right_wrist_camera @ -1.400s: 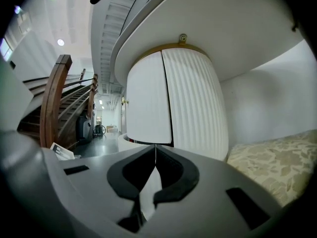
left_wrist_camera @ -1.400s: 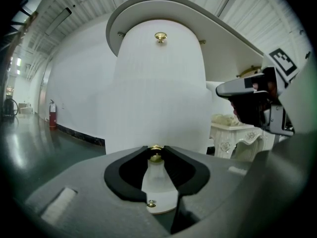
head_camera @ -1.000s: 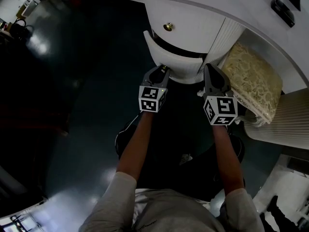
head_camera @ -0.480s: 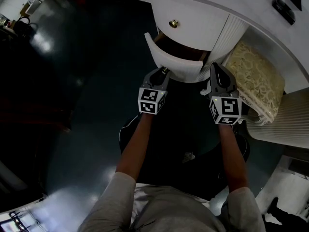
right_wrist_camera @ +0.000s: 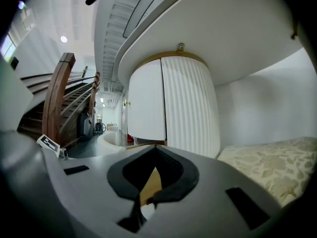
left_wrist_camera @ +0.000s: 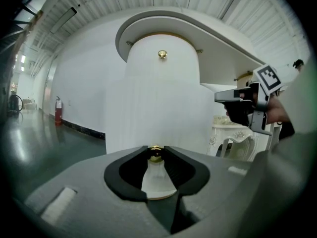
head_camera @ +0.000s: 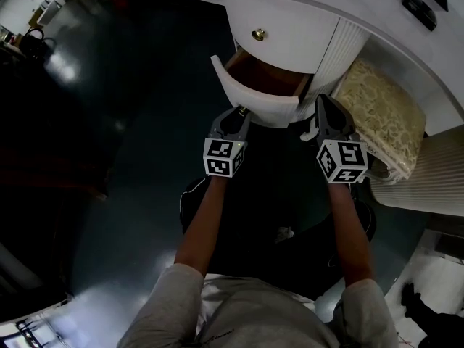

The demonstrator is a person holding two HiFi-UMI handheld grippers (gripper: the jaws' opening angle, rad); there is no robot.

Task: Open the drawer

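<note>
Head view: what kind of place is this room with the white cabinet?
Probably a big furniture showroom or hall, not a home: a curved white cabinet stands on a shiny dark floor, with a wooden staircase and a red fire extinguisher nearby.

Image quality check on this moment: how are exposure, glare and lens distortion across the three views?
Head view: underexposed, the glossy dark floor nearly black apart from glare patches, the white curved drawer readable. Left gripper view: bright, strong fisheye bending and black corners; the small brass knob in the left hand-held gripper is sharp. Right gripper view: same fisheye and dark corners.
</note>
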